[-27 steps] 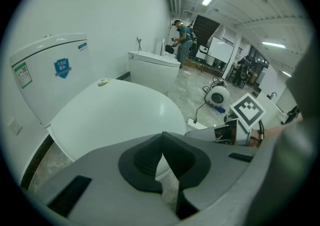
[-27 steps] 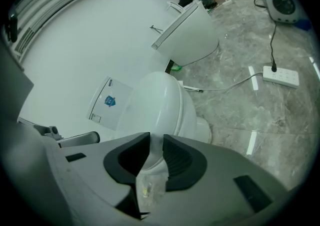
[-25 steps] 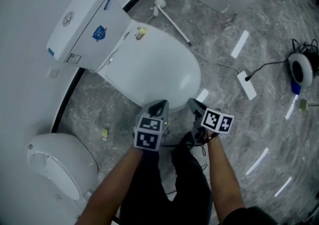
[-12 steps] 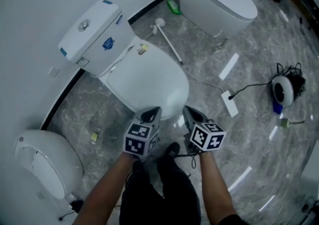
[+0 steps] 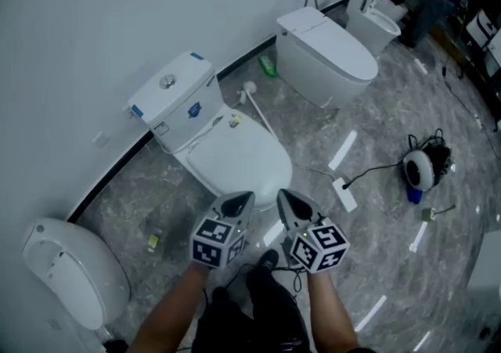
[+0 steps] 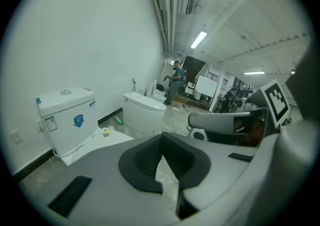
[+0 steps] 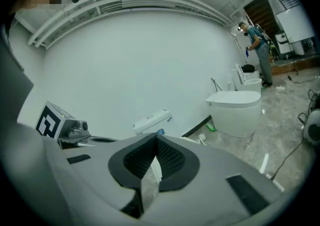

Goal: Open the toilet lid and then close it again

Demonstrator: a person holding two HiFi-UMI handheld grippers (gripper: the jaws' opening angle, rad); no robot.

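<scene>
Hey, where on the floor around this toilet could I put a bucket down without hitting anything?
Barest is the floor between the second toilet and the round device. Left of the near toilet is open save a small yellow scrap. Its right has a power strip. Crowded between the toilets: brush, green bottle.

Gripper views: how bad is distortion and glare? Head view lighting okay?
Left gripper view: strong fisheye, black corners, ceiling lights blown out. Right gripper view: same vignette, wall bows, mosaic patch top left. Head view: dim, even, light streaks on the floor.
</scene>
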